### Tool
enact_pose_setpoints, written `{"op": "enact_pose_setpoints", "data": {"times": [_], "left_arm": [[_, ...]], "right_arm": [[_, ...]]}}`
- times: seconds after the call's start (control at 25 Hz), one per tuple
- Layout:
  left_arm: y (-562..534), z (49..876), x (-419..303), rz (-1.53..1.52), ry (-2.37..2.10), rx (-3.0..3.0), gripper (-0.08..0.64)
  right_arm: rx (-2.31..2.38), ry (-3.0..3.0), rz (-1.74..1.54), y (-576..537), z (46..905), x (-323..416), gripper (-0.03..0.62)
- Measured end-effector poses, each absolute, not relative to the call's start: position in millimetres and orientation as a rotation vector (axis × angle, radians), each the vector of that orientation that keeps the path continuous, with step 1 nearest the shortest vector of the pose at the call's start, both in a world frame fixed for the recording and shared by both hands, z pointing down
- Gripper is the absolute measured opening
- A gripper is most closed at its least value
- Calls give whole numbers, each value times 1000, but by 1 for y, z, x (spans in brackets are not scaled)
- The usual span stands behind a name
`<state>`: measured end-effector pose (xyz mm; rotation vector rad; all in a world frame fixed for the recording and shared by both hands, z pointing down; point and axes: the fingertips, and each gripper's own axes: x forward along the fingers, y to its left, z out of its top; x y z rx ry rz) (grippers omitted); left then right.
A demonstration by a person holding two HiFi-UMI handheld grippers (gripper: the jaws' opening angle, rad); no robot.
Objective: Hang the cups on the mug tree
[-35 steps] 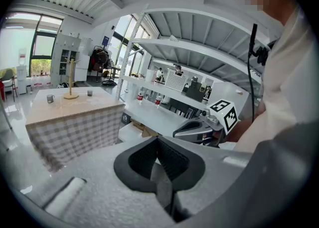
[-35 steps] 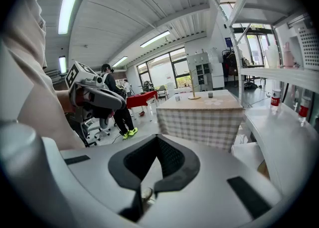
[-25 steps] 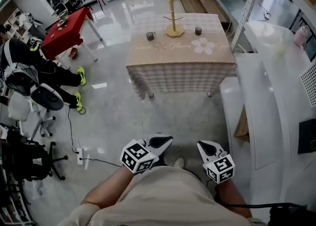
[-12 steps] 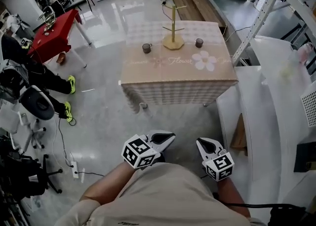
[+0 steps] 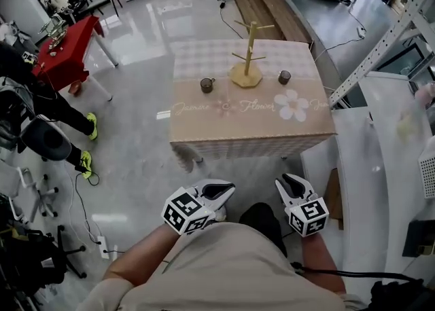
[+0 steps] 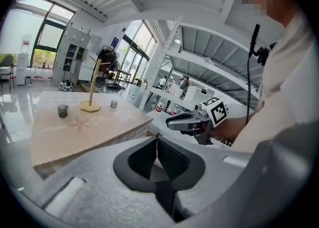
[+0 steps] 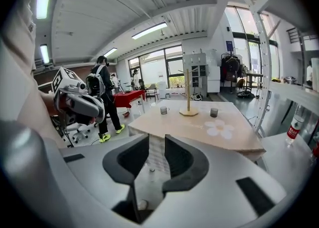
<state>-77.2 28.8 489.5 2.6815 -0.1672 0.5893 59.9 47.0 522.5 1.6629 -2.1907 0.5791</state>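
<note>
A wooden mug tree (image 5: 248,55) stands at the far middle of a table with a beige cloth (image 5: 251,123). One dark glass cup (image 5: 206,85) sits to its left and another (image 5: 284,77) to its right. Both grippers are held close to the person's body, well short of the table. My left gripper (image 5: 225,190) is shut and holds nothing; its own view shows the jaws (image 6: 157,138) closed together. My right gripper (image 5: 288,182) is opening, with a narrow gap and nothing between its jaws (image 7: 156,145). The right gripper view shows the tree (image 7: 188,97) and both cups (image 7: 164,110) (image 7: 214,112) ahead.
A red table (image 5: 68,48) and a person in yellow-green shoes (image 5: 85,160) are at the left, with office chairs (image 5: 44,140) nearer. A white counter (image 5: 380,167) and a metal rack (image 5: 380,51) run along the right. Glossy floor lies between me and the table.
The table has come nearer and lower in the head view as the person walks toward it. The right jaws have parted slightly; the left stays shut.
</note>
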Motion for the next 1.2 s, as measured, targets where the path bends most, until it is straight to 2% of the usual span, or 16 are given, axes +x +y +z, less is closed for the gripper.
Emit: {"op": "enact_pose_setpoints", "data": {"times": [0.32,0.76,1.2], "left_arm": [[-49,493,-65,545,-323,2623,9],[-165,481,17,525,-536,2556,9],[-225,472,41,513,-747,2506,9]], "right_arm": [[1643,-2144,544,-63,540,132,137],[1550,-2100,532,-245,594,275,204],[1433,-2036,551,-363,674,334,298]]}}
